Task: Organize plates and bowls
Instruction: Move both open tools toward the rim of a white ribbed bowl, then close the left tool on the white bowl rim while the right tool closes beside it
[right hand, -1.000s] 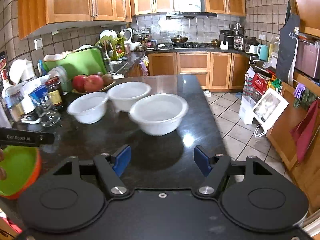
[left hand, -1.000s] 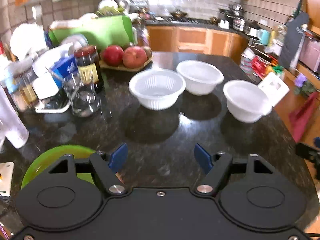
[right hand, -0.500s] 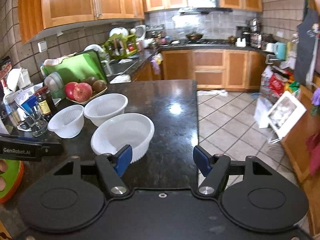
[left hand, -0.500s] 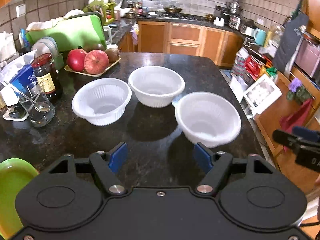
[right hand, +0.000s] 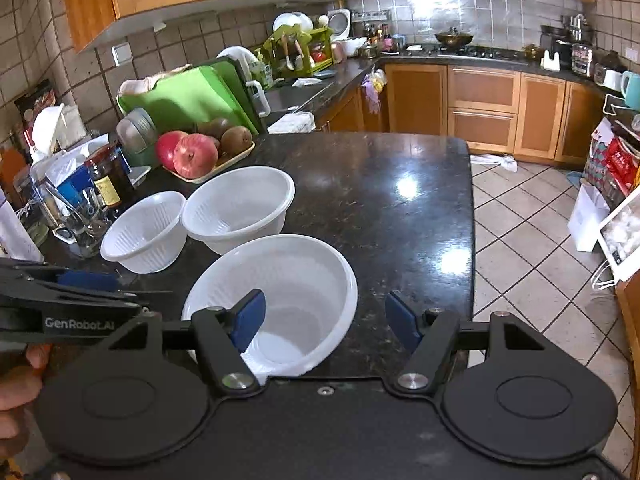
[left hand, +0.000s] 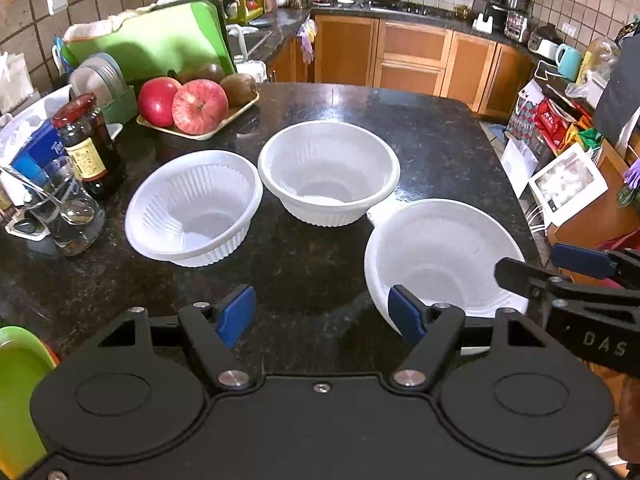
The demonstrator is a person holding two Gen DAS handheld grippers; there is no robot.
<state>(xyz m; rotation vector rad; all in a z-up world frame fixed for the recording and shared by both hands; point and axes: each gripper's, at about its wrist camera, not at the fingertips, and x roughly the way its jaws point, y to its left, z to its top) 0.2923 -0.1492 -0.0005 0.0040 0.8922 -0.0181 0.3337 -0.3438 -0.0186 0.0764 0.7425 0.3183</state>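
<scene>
Three white plastic bowls stand on the black stone counter [left hand: 320, 264]: a ribbed left bowl [left hand: 192, 208], a middle bowl [left hand: 328, 172] and a right bowl [left hand: 440, 256] near the counter's right edge. My left gripper [left hand: 322, 312] is open and empty, low over bare counter in front of them. My right gripper [right hand: 325, 320] is open at the right bowl [right hand: 288, 292]: its left pad hangs inside the bowl and its right pad outside, with the rim between them and untouched. A green plate [left hand: 16, 380] shows at the bottom left.
At the back left are a tray of apples and kiwis [left hand: 192, 104], a dark jar [left hand: 86, 144], a glass with spoons [left hand: 68, 216] and a green cutting board [left hand: 160, 44]. The counter drops to tiled floor [right hand: 532, 240] on the right.
Both grippers swung toward the bowls. The right gripper came down over the nearest bowl, its left pad now inside it. The green plate slid to the left view's edge.
</scene>
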